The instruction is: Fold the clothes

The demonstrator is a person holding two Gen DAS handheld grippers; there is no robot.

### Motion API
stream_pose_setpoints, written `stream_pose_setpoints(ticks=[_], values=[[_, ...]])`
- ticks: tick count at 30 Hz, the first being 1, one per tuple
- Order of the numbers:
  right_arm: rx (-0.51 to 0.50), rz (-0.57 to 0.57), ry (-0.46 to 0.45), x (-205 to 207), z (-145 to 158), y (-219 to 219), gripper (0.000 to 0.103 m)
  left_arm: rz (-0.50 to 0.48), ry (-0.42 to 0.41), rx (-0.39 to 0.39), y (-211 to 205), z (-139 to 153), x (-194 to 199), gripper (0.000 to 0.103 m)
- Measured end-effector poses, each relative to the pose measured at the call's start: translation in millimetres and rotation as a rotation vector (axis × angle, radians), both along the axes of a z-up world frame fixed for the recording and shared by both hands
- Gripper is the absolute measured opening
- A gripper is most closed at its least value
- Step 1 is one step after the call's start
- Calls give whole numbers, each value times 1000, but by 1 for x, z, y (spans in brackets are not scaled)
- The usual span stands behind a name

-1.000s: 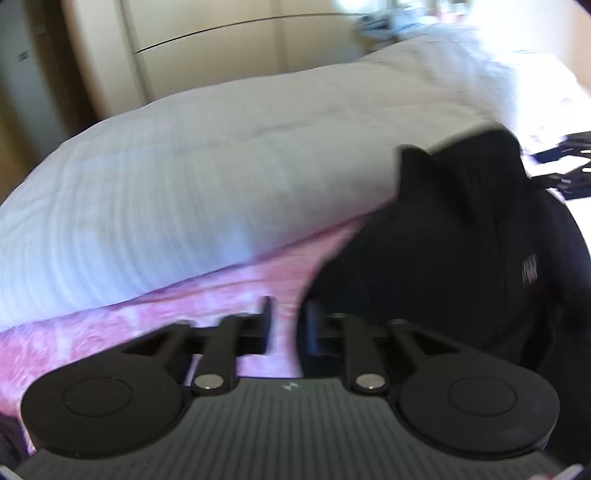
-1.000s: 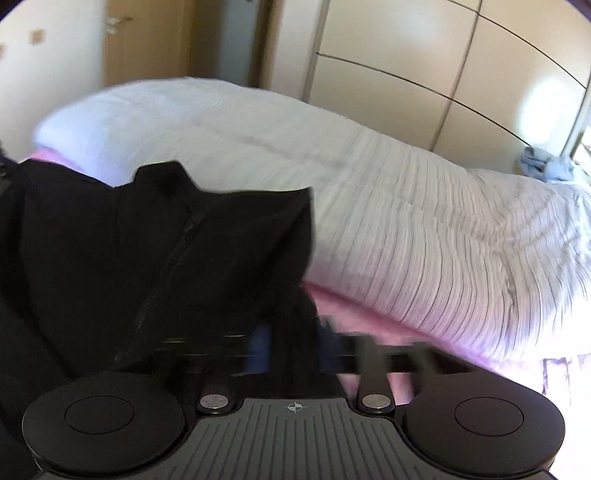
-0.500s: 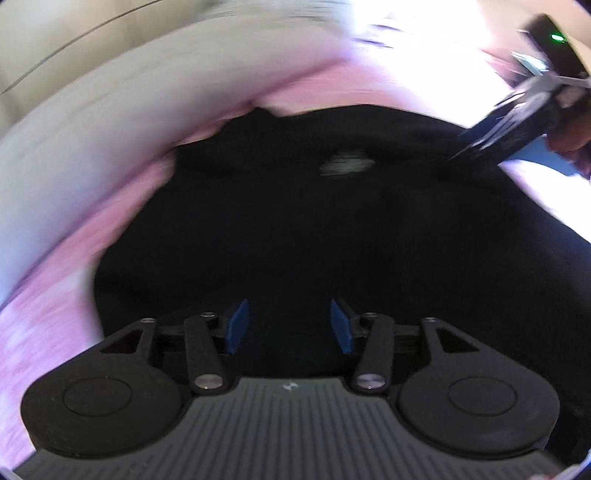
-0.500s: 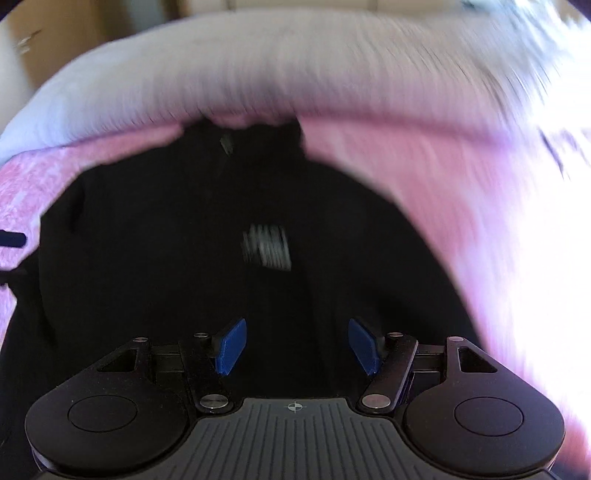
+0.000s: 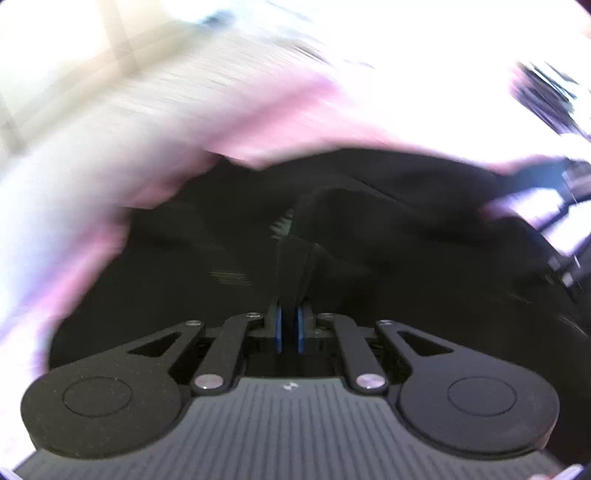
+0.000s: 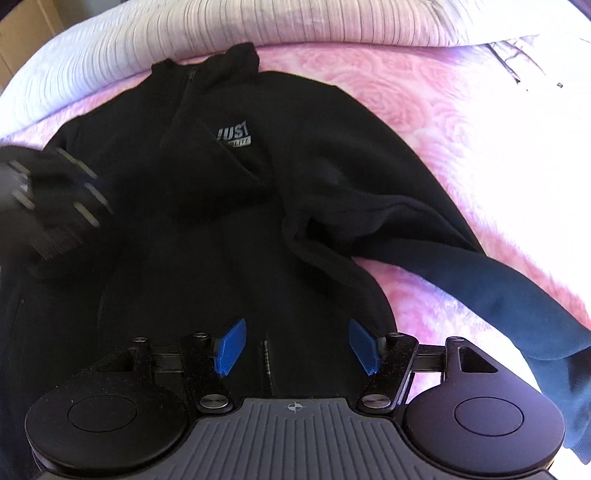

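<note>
Pink bedspread (image 6: pixel 424 110) bears black jacket (image 6: pixel 229 192), collar far — left tongs (image 5: pixel 288 328) closing, right tongs (image 6: pixel 295 343) wide.

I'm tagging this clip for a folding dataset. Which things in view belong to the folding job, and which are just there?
Part of the job:
- black zip sweatshirt, spread front-up
- its loose sleeve
- left gripper, closing
- right gripper, open

Just there:
- pink bedspread
- white striped duvet

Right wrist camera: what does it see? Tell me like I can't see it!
A black zip-up jacket lies spread on a pink rose-patterned blanket, one sleeve trailing to the right. The right gripper hangs over its lower edge, blue pads apart, holding nothing.
</note>
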State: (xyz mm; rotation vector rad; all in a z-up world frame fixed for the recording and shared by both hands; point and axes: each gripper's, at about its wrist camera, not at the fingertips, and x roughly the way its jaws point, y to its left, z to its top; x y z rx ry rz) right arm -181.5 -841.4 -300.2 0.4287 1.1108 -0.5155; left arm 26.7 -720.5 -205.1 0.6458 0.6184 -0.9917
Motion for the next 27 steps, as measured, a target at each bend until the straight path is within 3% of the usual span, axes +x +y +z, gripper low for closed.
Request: stream_pose_setpoints(ticks=[4,8,11,13,14,15,17,19,27], values=[[4,28,-6,13,9,11,66,267,-156,-85,109,78,48,5],[9,70,-28,34,20,32,66,571,-304,-81,236,130,95,5],[16,118,-34,55,18,54,67,761,-328,14,317,125,136,5],[21,154,-36,71,15,69,67,877,-321,87,369,115,163,15],[23,169,-32,77,13,76,67,920,-271,129,388,103,173,25],[24,179,-28,80,10,82,67,964,-239,188,402,87,180,24],[35,175,-16,87,3,92,67,1000,-178,257,423,59,182,23],[50,159,-3,90,-3,100,67,1005,-115,245,429,39,176,23],[49,94,46,91,-3,111,67,864,-8,183,396,-5,127,28]])
